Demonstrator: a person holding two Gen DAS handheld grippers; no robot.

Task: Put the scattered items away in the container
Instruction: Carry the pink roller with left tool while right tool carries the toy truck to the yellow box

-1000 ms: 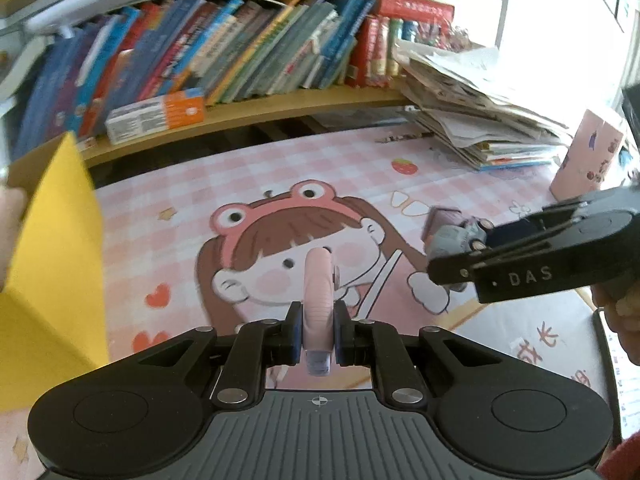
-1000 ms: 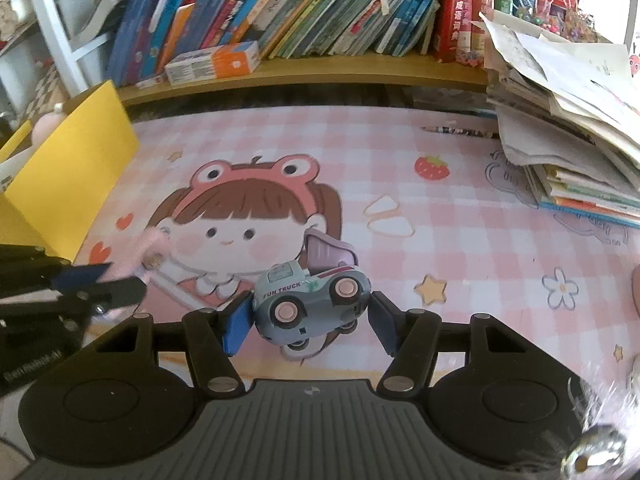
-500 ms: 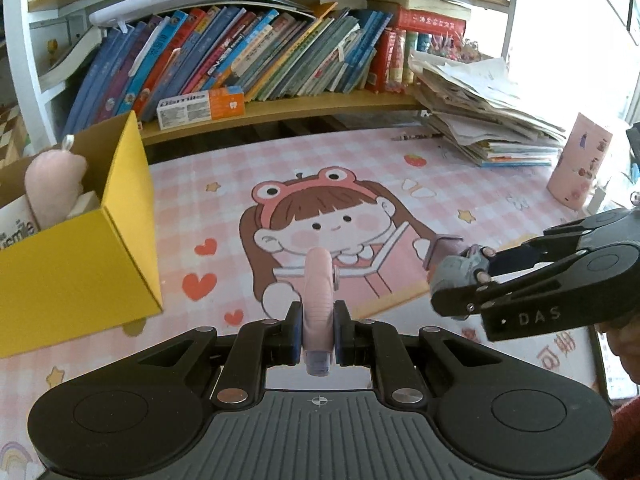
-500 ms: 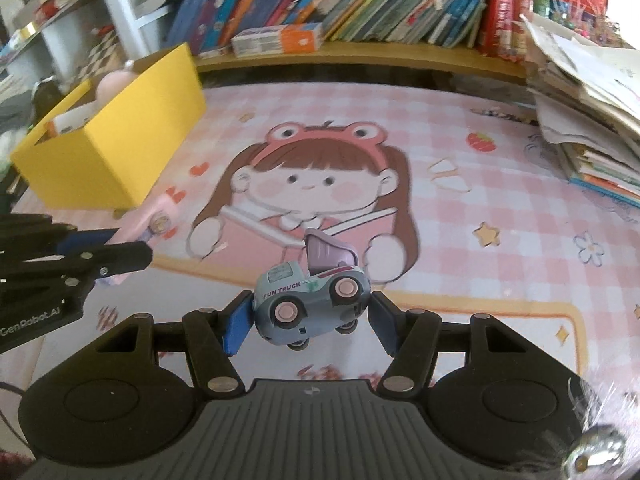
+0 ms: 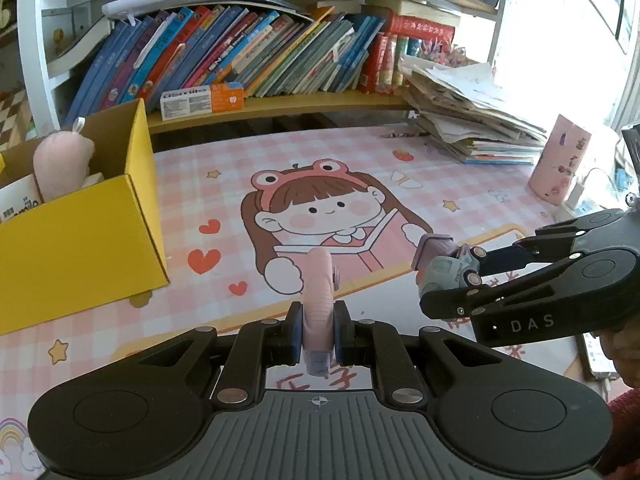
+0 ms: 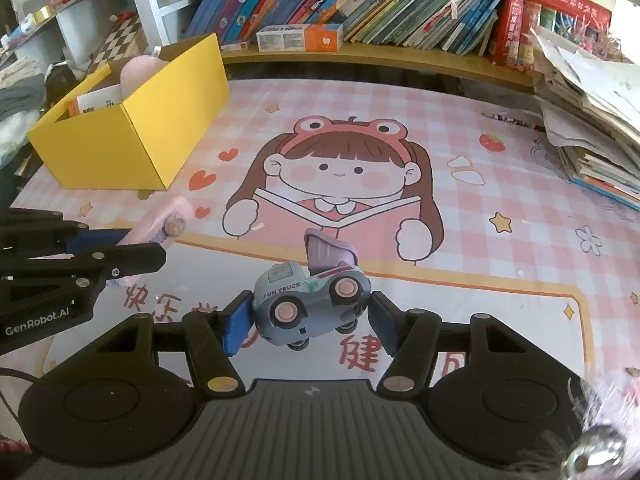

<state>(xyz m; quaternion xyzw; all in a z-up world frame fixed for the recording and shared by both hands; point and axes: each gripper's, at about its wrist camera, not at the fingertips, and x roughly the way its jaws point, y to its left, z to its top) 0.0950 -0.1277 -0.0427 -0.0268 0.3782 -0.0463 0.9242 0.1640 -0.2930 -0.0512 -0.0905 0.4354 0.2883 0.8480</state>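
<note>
Left hand-held gripper (image 5: 318,332) clamps pink toy (image 5: 318,280) | right hand-held gripper (image 6: 306,314) clamps toy truck (image 6: 308,296) | yellow box (image 6: 132,136) left — mat (image 6: 500,184) between

The left tool (image 5: 318,334) has its two jaws pressed close together on a narrow pink toy (image 5: 318,300), which stands up between the blue pads. The right tool (image 6: 310,318) has its jaws wider apart and they clamp a small blue toy truck (image 6: 310,300) from both sides, above the surface. Both tools point forward, side by side, the right one a little ahead. At the right edge of the left view a part of a hand (image 5: 624,356) and a red sleeve (image 5: 624,440) show behind the right tool
</note>
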